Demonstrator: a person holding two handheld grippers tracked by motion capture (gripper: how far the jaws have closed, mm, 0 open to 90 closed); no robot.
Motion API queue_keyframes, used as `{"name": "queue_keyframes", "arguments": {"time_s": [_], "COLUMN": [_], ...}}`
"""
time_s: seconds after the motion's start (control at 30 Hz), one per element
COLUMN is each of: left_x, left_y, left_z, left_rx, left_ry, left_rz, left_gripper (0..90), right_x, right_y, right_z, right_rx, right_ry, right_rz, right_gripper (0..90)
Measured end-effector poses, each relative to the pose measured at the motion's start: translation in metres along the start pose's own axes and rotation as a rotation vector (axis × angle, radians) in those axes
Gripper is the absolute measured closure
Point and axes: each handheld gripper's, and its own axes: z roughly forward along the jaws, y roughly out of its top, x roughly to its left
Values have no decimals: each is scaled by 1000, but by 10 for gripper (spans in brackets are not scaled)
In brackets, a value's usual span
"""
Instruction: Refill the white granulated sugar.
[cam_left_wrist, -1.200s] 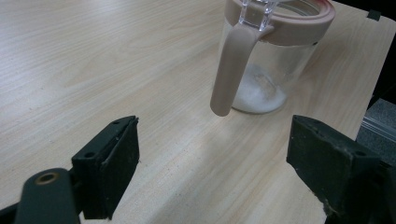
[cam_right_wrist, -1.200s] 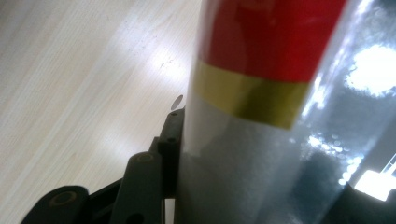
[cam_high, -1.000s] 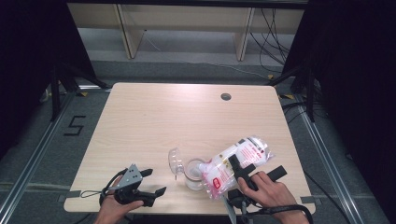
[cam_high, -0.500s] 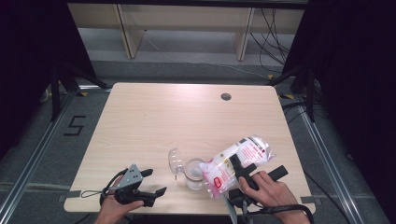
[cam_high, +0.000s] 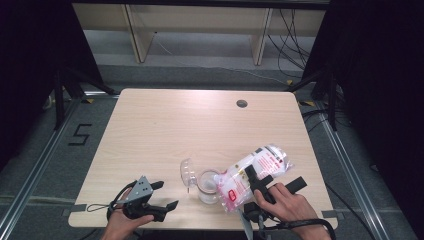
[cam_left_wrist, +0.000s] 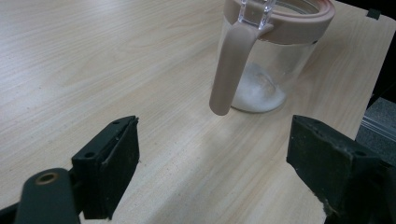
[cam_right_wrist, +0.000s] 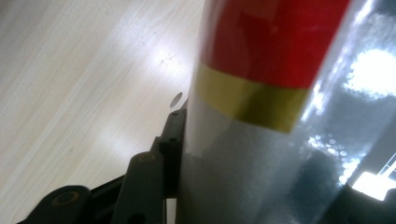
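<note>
Pouring well, you keep the right gripper clamped on the tilted bag above the open jar near the table's front edge, left gripper spread empty.

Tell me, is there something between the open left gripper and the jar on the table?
No, nothing visible. The left gripper faces the jar across bare table; only the jar's hanging beige latch is on the near side.
</note>
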Motion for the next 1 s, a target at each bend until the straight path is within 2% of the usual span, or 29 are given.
{"name": "queue_keyframes", "arguments": {"time_s": [0.03, 0.07, 0.27, 0.6, 0.63, 0.73, 0.8, 0.83, 0.9, 0.93, 0.97, 1.0], "left_x": [0, 0, 0, 0, 0, 0, 0, 0, 0, 0, 0, 0], "left_y": [0, 0, 0, 0, 0, 0, 0, 0, 0, 0, 0, 0], "left_z": [0, 0, 0, 0, 0, 0, 0, 0, 1, 0, 0, 1], "left_rx": [-1, -1, -1, 0, 0, 1, 1, 2, -2, 0, -2, -2], "left_ry": [0, 0, 0, -2, 0, 0, 0, 0, 1, 0, 1, 1], "left_rz": [1, 0, -1, -1, 0, 1, 0, 2, -4, -1, -3, -3], "left_gripper": [167, 166, 166, 166, 166, 167, 166, 166, 166, 166, 166, 166], "right_x": [-2, 0, 0, 0, -2, -2, -3, -1, -2, -4, -3, -2], "right_y": [-1, 0, 0, -1, -2, -2, -2, -1, -1, -1, 0, 1], "right_z": [1, 0, 0, 1, 2, 1, 1, 0, 0, 1, 1, 0], "right_rx": [-4, 1, 0, 4, -6, -2, 2, 12, 12, 3, 10, 20], "right_ry": [-3, 11, 2, 18, 12, 9, 21, 29, 17, 22, 13, 27], "right_rz": [-29, 3, 7, 2, -39, -27, -37, -13, -14, -44, -52, -28], "right_gripper": [621, 622, 623, 625, 625, 626, 626, 626, 627, 627, 627, 627]}}
